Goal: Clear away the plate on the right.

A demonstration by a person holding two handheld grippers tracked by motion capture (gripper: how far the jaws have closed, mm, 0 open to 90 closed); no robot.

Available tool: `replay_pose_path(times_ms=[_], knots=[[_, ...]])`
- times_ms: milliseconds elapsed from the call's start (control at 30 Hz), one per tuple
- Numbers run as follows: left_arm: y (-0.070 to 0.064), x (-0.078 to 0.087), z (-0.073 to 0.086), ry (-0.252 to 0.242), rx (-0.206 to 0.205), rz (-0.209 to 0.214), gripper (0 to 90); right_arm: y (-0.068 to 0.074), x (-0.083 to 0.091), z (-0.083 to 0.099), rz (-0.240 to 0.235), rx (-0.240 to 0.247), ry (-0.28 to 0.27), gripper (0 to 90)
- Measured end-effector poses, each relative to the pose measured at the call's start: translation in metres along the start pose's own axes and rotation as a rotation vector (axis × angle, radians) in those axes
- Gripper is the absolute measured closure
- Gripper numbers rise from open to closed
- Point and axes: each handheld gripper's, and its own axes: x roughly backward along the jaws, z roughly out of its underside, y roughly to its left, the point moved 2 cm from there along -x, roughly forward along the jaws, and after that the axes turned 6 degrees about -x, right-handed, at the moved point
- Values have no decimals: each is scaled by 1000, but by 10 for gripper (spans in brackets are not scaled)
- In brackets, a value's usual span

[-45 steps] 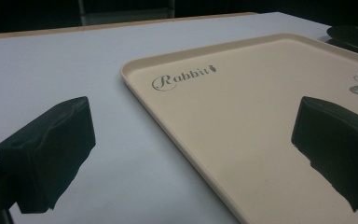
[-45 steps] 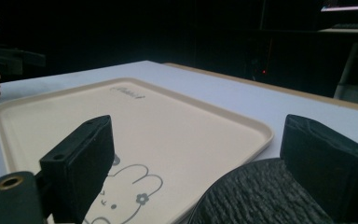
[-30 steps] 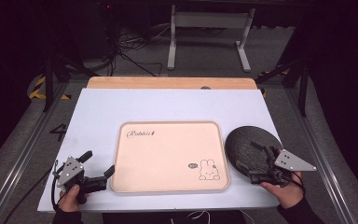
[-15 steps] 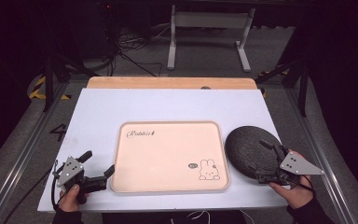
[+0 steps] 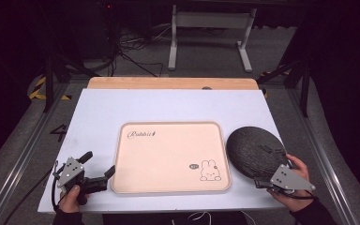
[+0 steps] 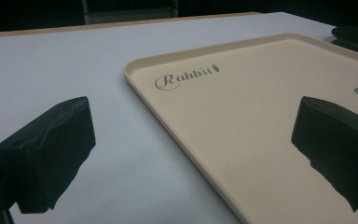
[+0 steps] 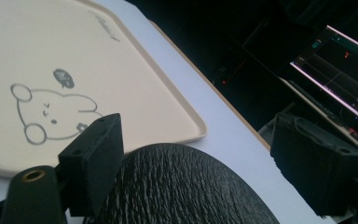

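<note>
Right hand-held gripper (image 5: 271, 165) edged back along plate (image 5: 251, 149) — jaws apart

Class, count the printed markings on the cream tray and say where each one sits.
3. On the tray: the "Rabbit" lettering at its far left corner, the rabbit drawing at its near right corner, and a small dark badge just left of the rabbit.

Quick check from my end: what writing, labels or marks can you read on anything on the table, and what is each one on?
"Rabbit": cursive script, with a tiny mark after it, at the far left corner of the beige tray, sharpest in the left gripper view.
Small dark round badge above the rabbit drawing on the tray: too small to read.
Round black mat: no writing seen.
</note>
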Motion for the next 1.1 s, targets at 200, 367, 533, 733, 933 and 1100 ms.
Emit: replay_pose_path(times_ms=[200, 367, 533, 733, 933, 1100], knots=[[0, 0, 0, 1, 1, -1, 4, 8, -2, 5, 15, 119, 28, 181], [1, 0, 0, -3, 11, -2, 5, 15, -3, 8, 32, 211, 55, 182], [1, 0, 0, -3, 13, -3, 5, 22, -3, 10, 49, 300, 78, 184], [1, 0, 0, -4, 14, -3, 4, 32, -3, 12, 60, 370, 93, 194], [1, 1, 0, -4, 14, -4, 4, 39, -3, 16, 63, 407, 99, 197], [1, 1, 0, -5, 14, -3, 5, 40, -2, 16, 73, 441, 97, 199]])
